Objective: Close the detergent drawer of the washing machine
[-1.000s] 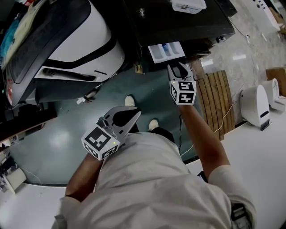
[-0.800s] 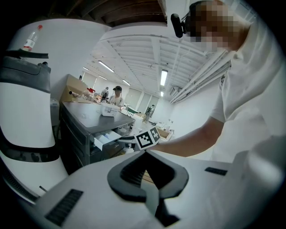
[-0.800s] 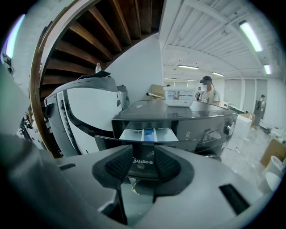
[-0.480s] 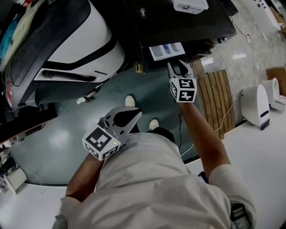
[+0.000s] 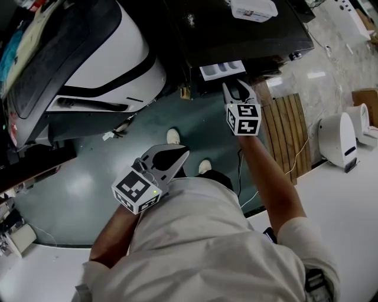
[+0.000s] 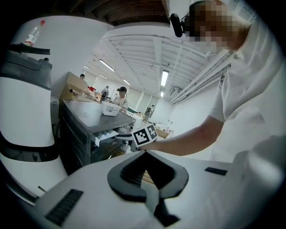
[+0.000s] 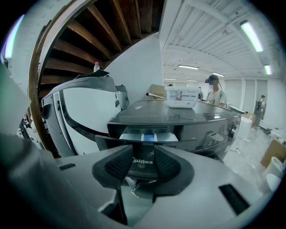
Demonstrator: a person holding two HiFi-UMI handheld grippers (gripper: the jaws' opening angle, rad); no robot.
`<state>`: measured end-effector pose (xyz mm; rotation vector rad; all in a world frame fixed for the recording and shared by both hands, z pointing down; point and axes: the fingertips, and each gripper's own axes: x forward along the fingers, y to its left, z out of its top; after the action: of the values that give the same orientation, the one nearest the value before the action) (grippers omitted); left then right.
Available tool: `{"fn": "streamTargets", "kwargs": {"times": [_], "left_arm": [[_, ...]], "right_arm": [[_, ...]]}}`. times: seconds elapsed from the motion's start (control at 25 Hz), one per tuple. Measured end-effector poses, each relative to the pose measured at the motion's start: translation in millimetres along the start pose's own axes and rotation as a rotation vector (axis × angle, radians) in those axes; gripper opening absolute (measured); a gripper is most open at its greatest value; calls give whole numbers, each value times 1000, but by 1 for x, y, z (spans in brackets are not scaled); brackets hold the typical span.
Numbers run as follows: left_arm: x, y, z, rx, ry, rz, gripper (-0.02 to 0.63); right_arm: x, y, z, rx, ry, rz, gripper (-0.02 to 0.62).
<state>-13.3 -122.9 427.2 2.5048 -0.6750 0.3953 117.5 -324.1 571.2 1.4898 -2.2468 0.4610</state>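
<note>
— Where is the detergent drawer (image 5: pixel 221 69)?

— At the front edge of the washing machine (image 5: pixel 254 41), a dark grey box with a smooth, glossy top. The drawer stands partly out. Its tray is pale plastic split into compartments, and in the right gripper view a blue insert shows in the middle one (image 7: pixel 149 135). The front panel is dark and shiny and carries the word "Midea".

— And the right gripper (image 5: pixel 234 87)?

— Just at 6 o'clock of the drawer in the head view, with its tips up at that front panel. Its ribbed black pads stand a narrow gap apart (image 7: pixel 143 154), and the "Midea" panel shows through the gap. I can't tell whether they touch it.

— The left gripper (image 5: pixel 171 154)?

— Well apart, at 7 o'clock of the right one, over the glossy dark green floor (image 5: pixel 77 183). Its jaws meet at the tips around a diamond-shaped hollow (image 6: pixel 145 153), with nothing held.

— Anything else nearby?

— A white plastic box (image 5: pixel 253 8) sits on the machine's top at 12 o'clock of the drawer, and a slatted wooden board (image 5: pixel 289 133) lies at 4 o'clock of the right gripper.
</note>
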Motion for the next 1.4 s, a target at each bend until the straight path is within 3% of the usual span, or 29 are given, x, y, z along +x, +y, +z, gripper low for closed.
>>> {"fn": "streamTargets", "kwargs": {"times": [1.4], "left_arm": [[1, 32, 7, -27, 13, -35, -5]], "right_arm": [[40, -3, 24, 4, 5, -17, 138]]}}
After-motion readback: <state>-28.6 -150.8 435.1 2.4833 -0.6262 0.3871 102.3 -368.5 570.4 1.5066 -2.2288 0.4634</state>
